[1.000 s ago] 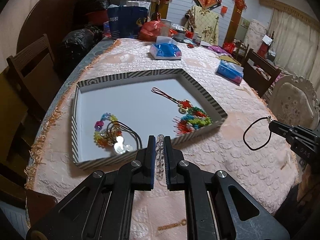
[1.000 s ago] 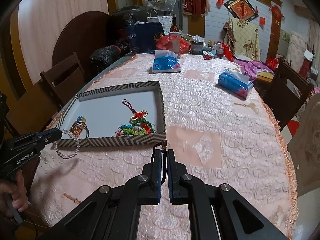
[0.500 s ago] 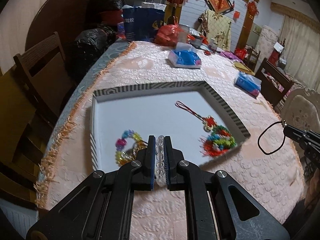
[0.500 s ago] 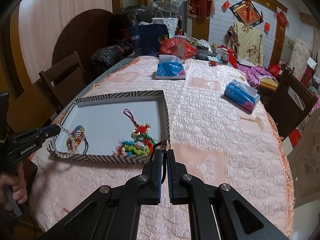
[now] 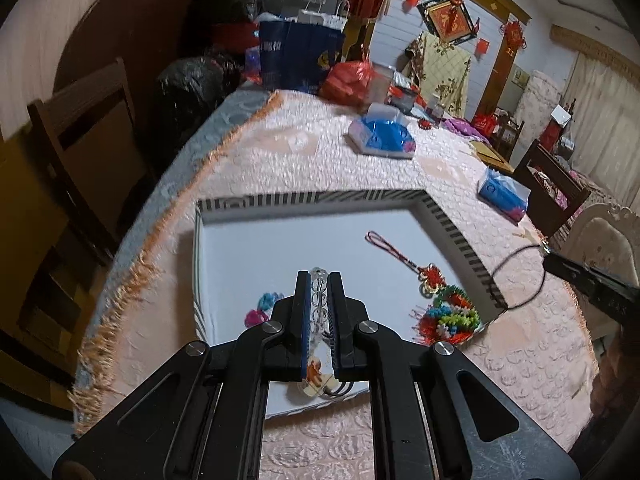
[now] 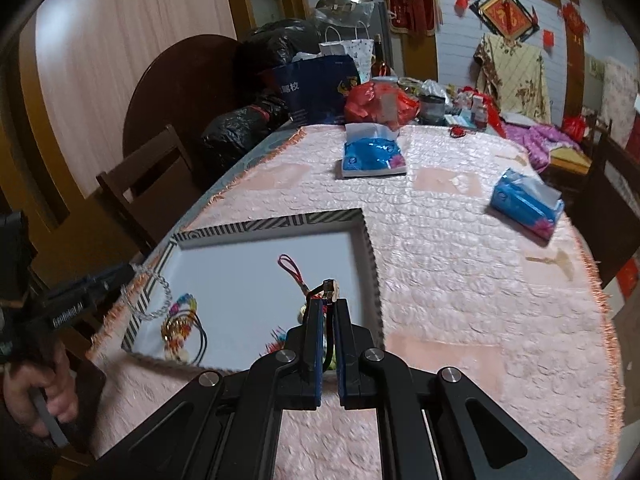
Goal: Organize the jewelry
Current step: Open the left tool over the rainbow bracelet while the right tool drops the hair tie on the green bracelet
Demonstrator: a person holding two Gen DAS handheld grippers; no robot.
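Note:
A shallow striped-rim tray (image 5: 456,229) with a white floor lies on the pink tablecloth; it also shows in the right wrist view (image 6: 280,222). My left gripper (image 5: 319,280) is shut on a clear bead bracelet (image 5: 318,300) and holds it over the tray's near part; the bracelet hangs from its tip in the right wrist view (image 6: 154,300). My right gripper (image 6: 329,304) is shut on a black cord necklace (image 6: 329,289) above the tray's near right corner; its loop shows in the left wrist view (image 5: 520,276). In the tray lie a red knot tassel with coloured beads (image 5: 444,308) and a coloured bead bracelet (image 6: 182,320).
Two blue tissue packs (image 6: 372,156) (image 6: 526,202) lie farther back on the table. Bags and clutter (image 6: 320,80) crowd the far end. Wooden chairs (image 5: 84,136) stand at the left and one at the right (image 5: 552,188). The fringed table edge (image 5: 132,280) runs left of the tray.
Both grippers have moved forward over the tray, each still holding its piece. The left one now hangs the clear bracelet over the tray floor; the right one has come over the near right corner.

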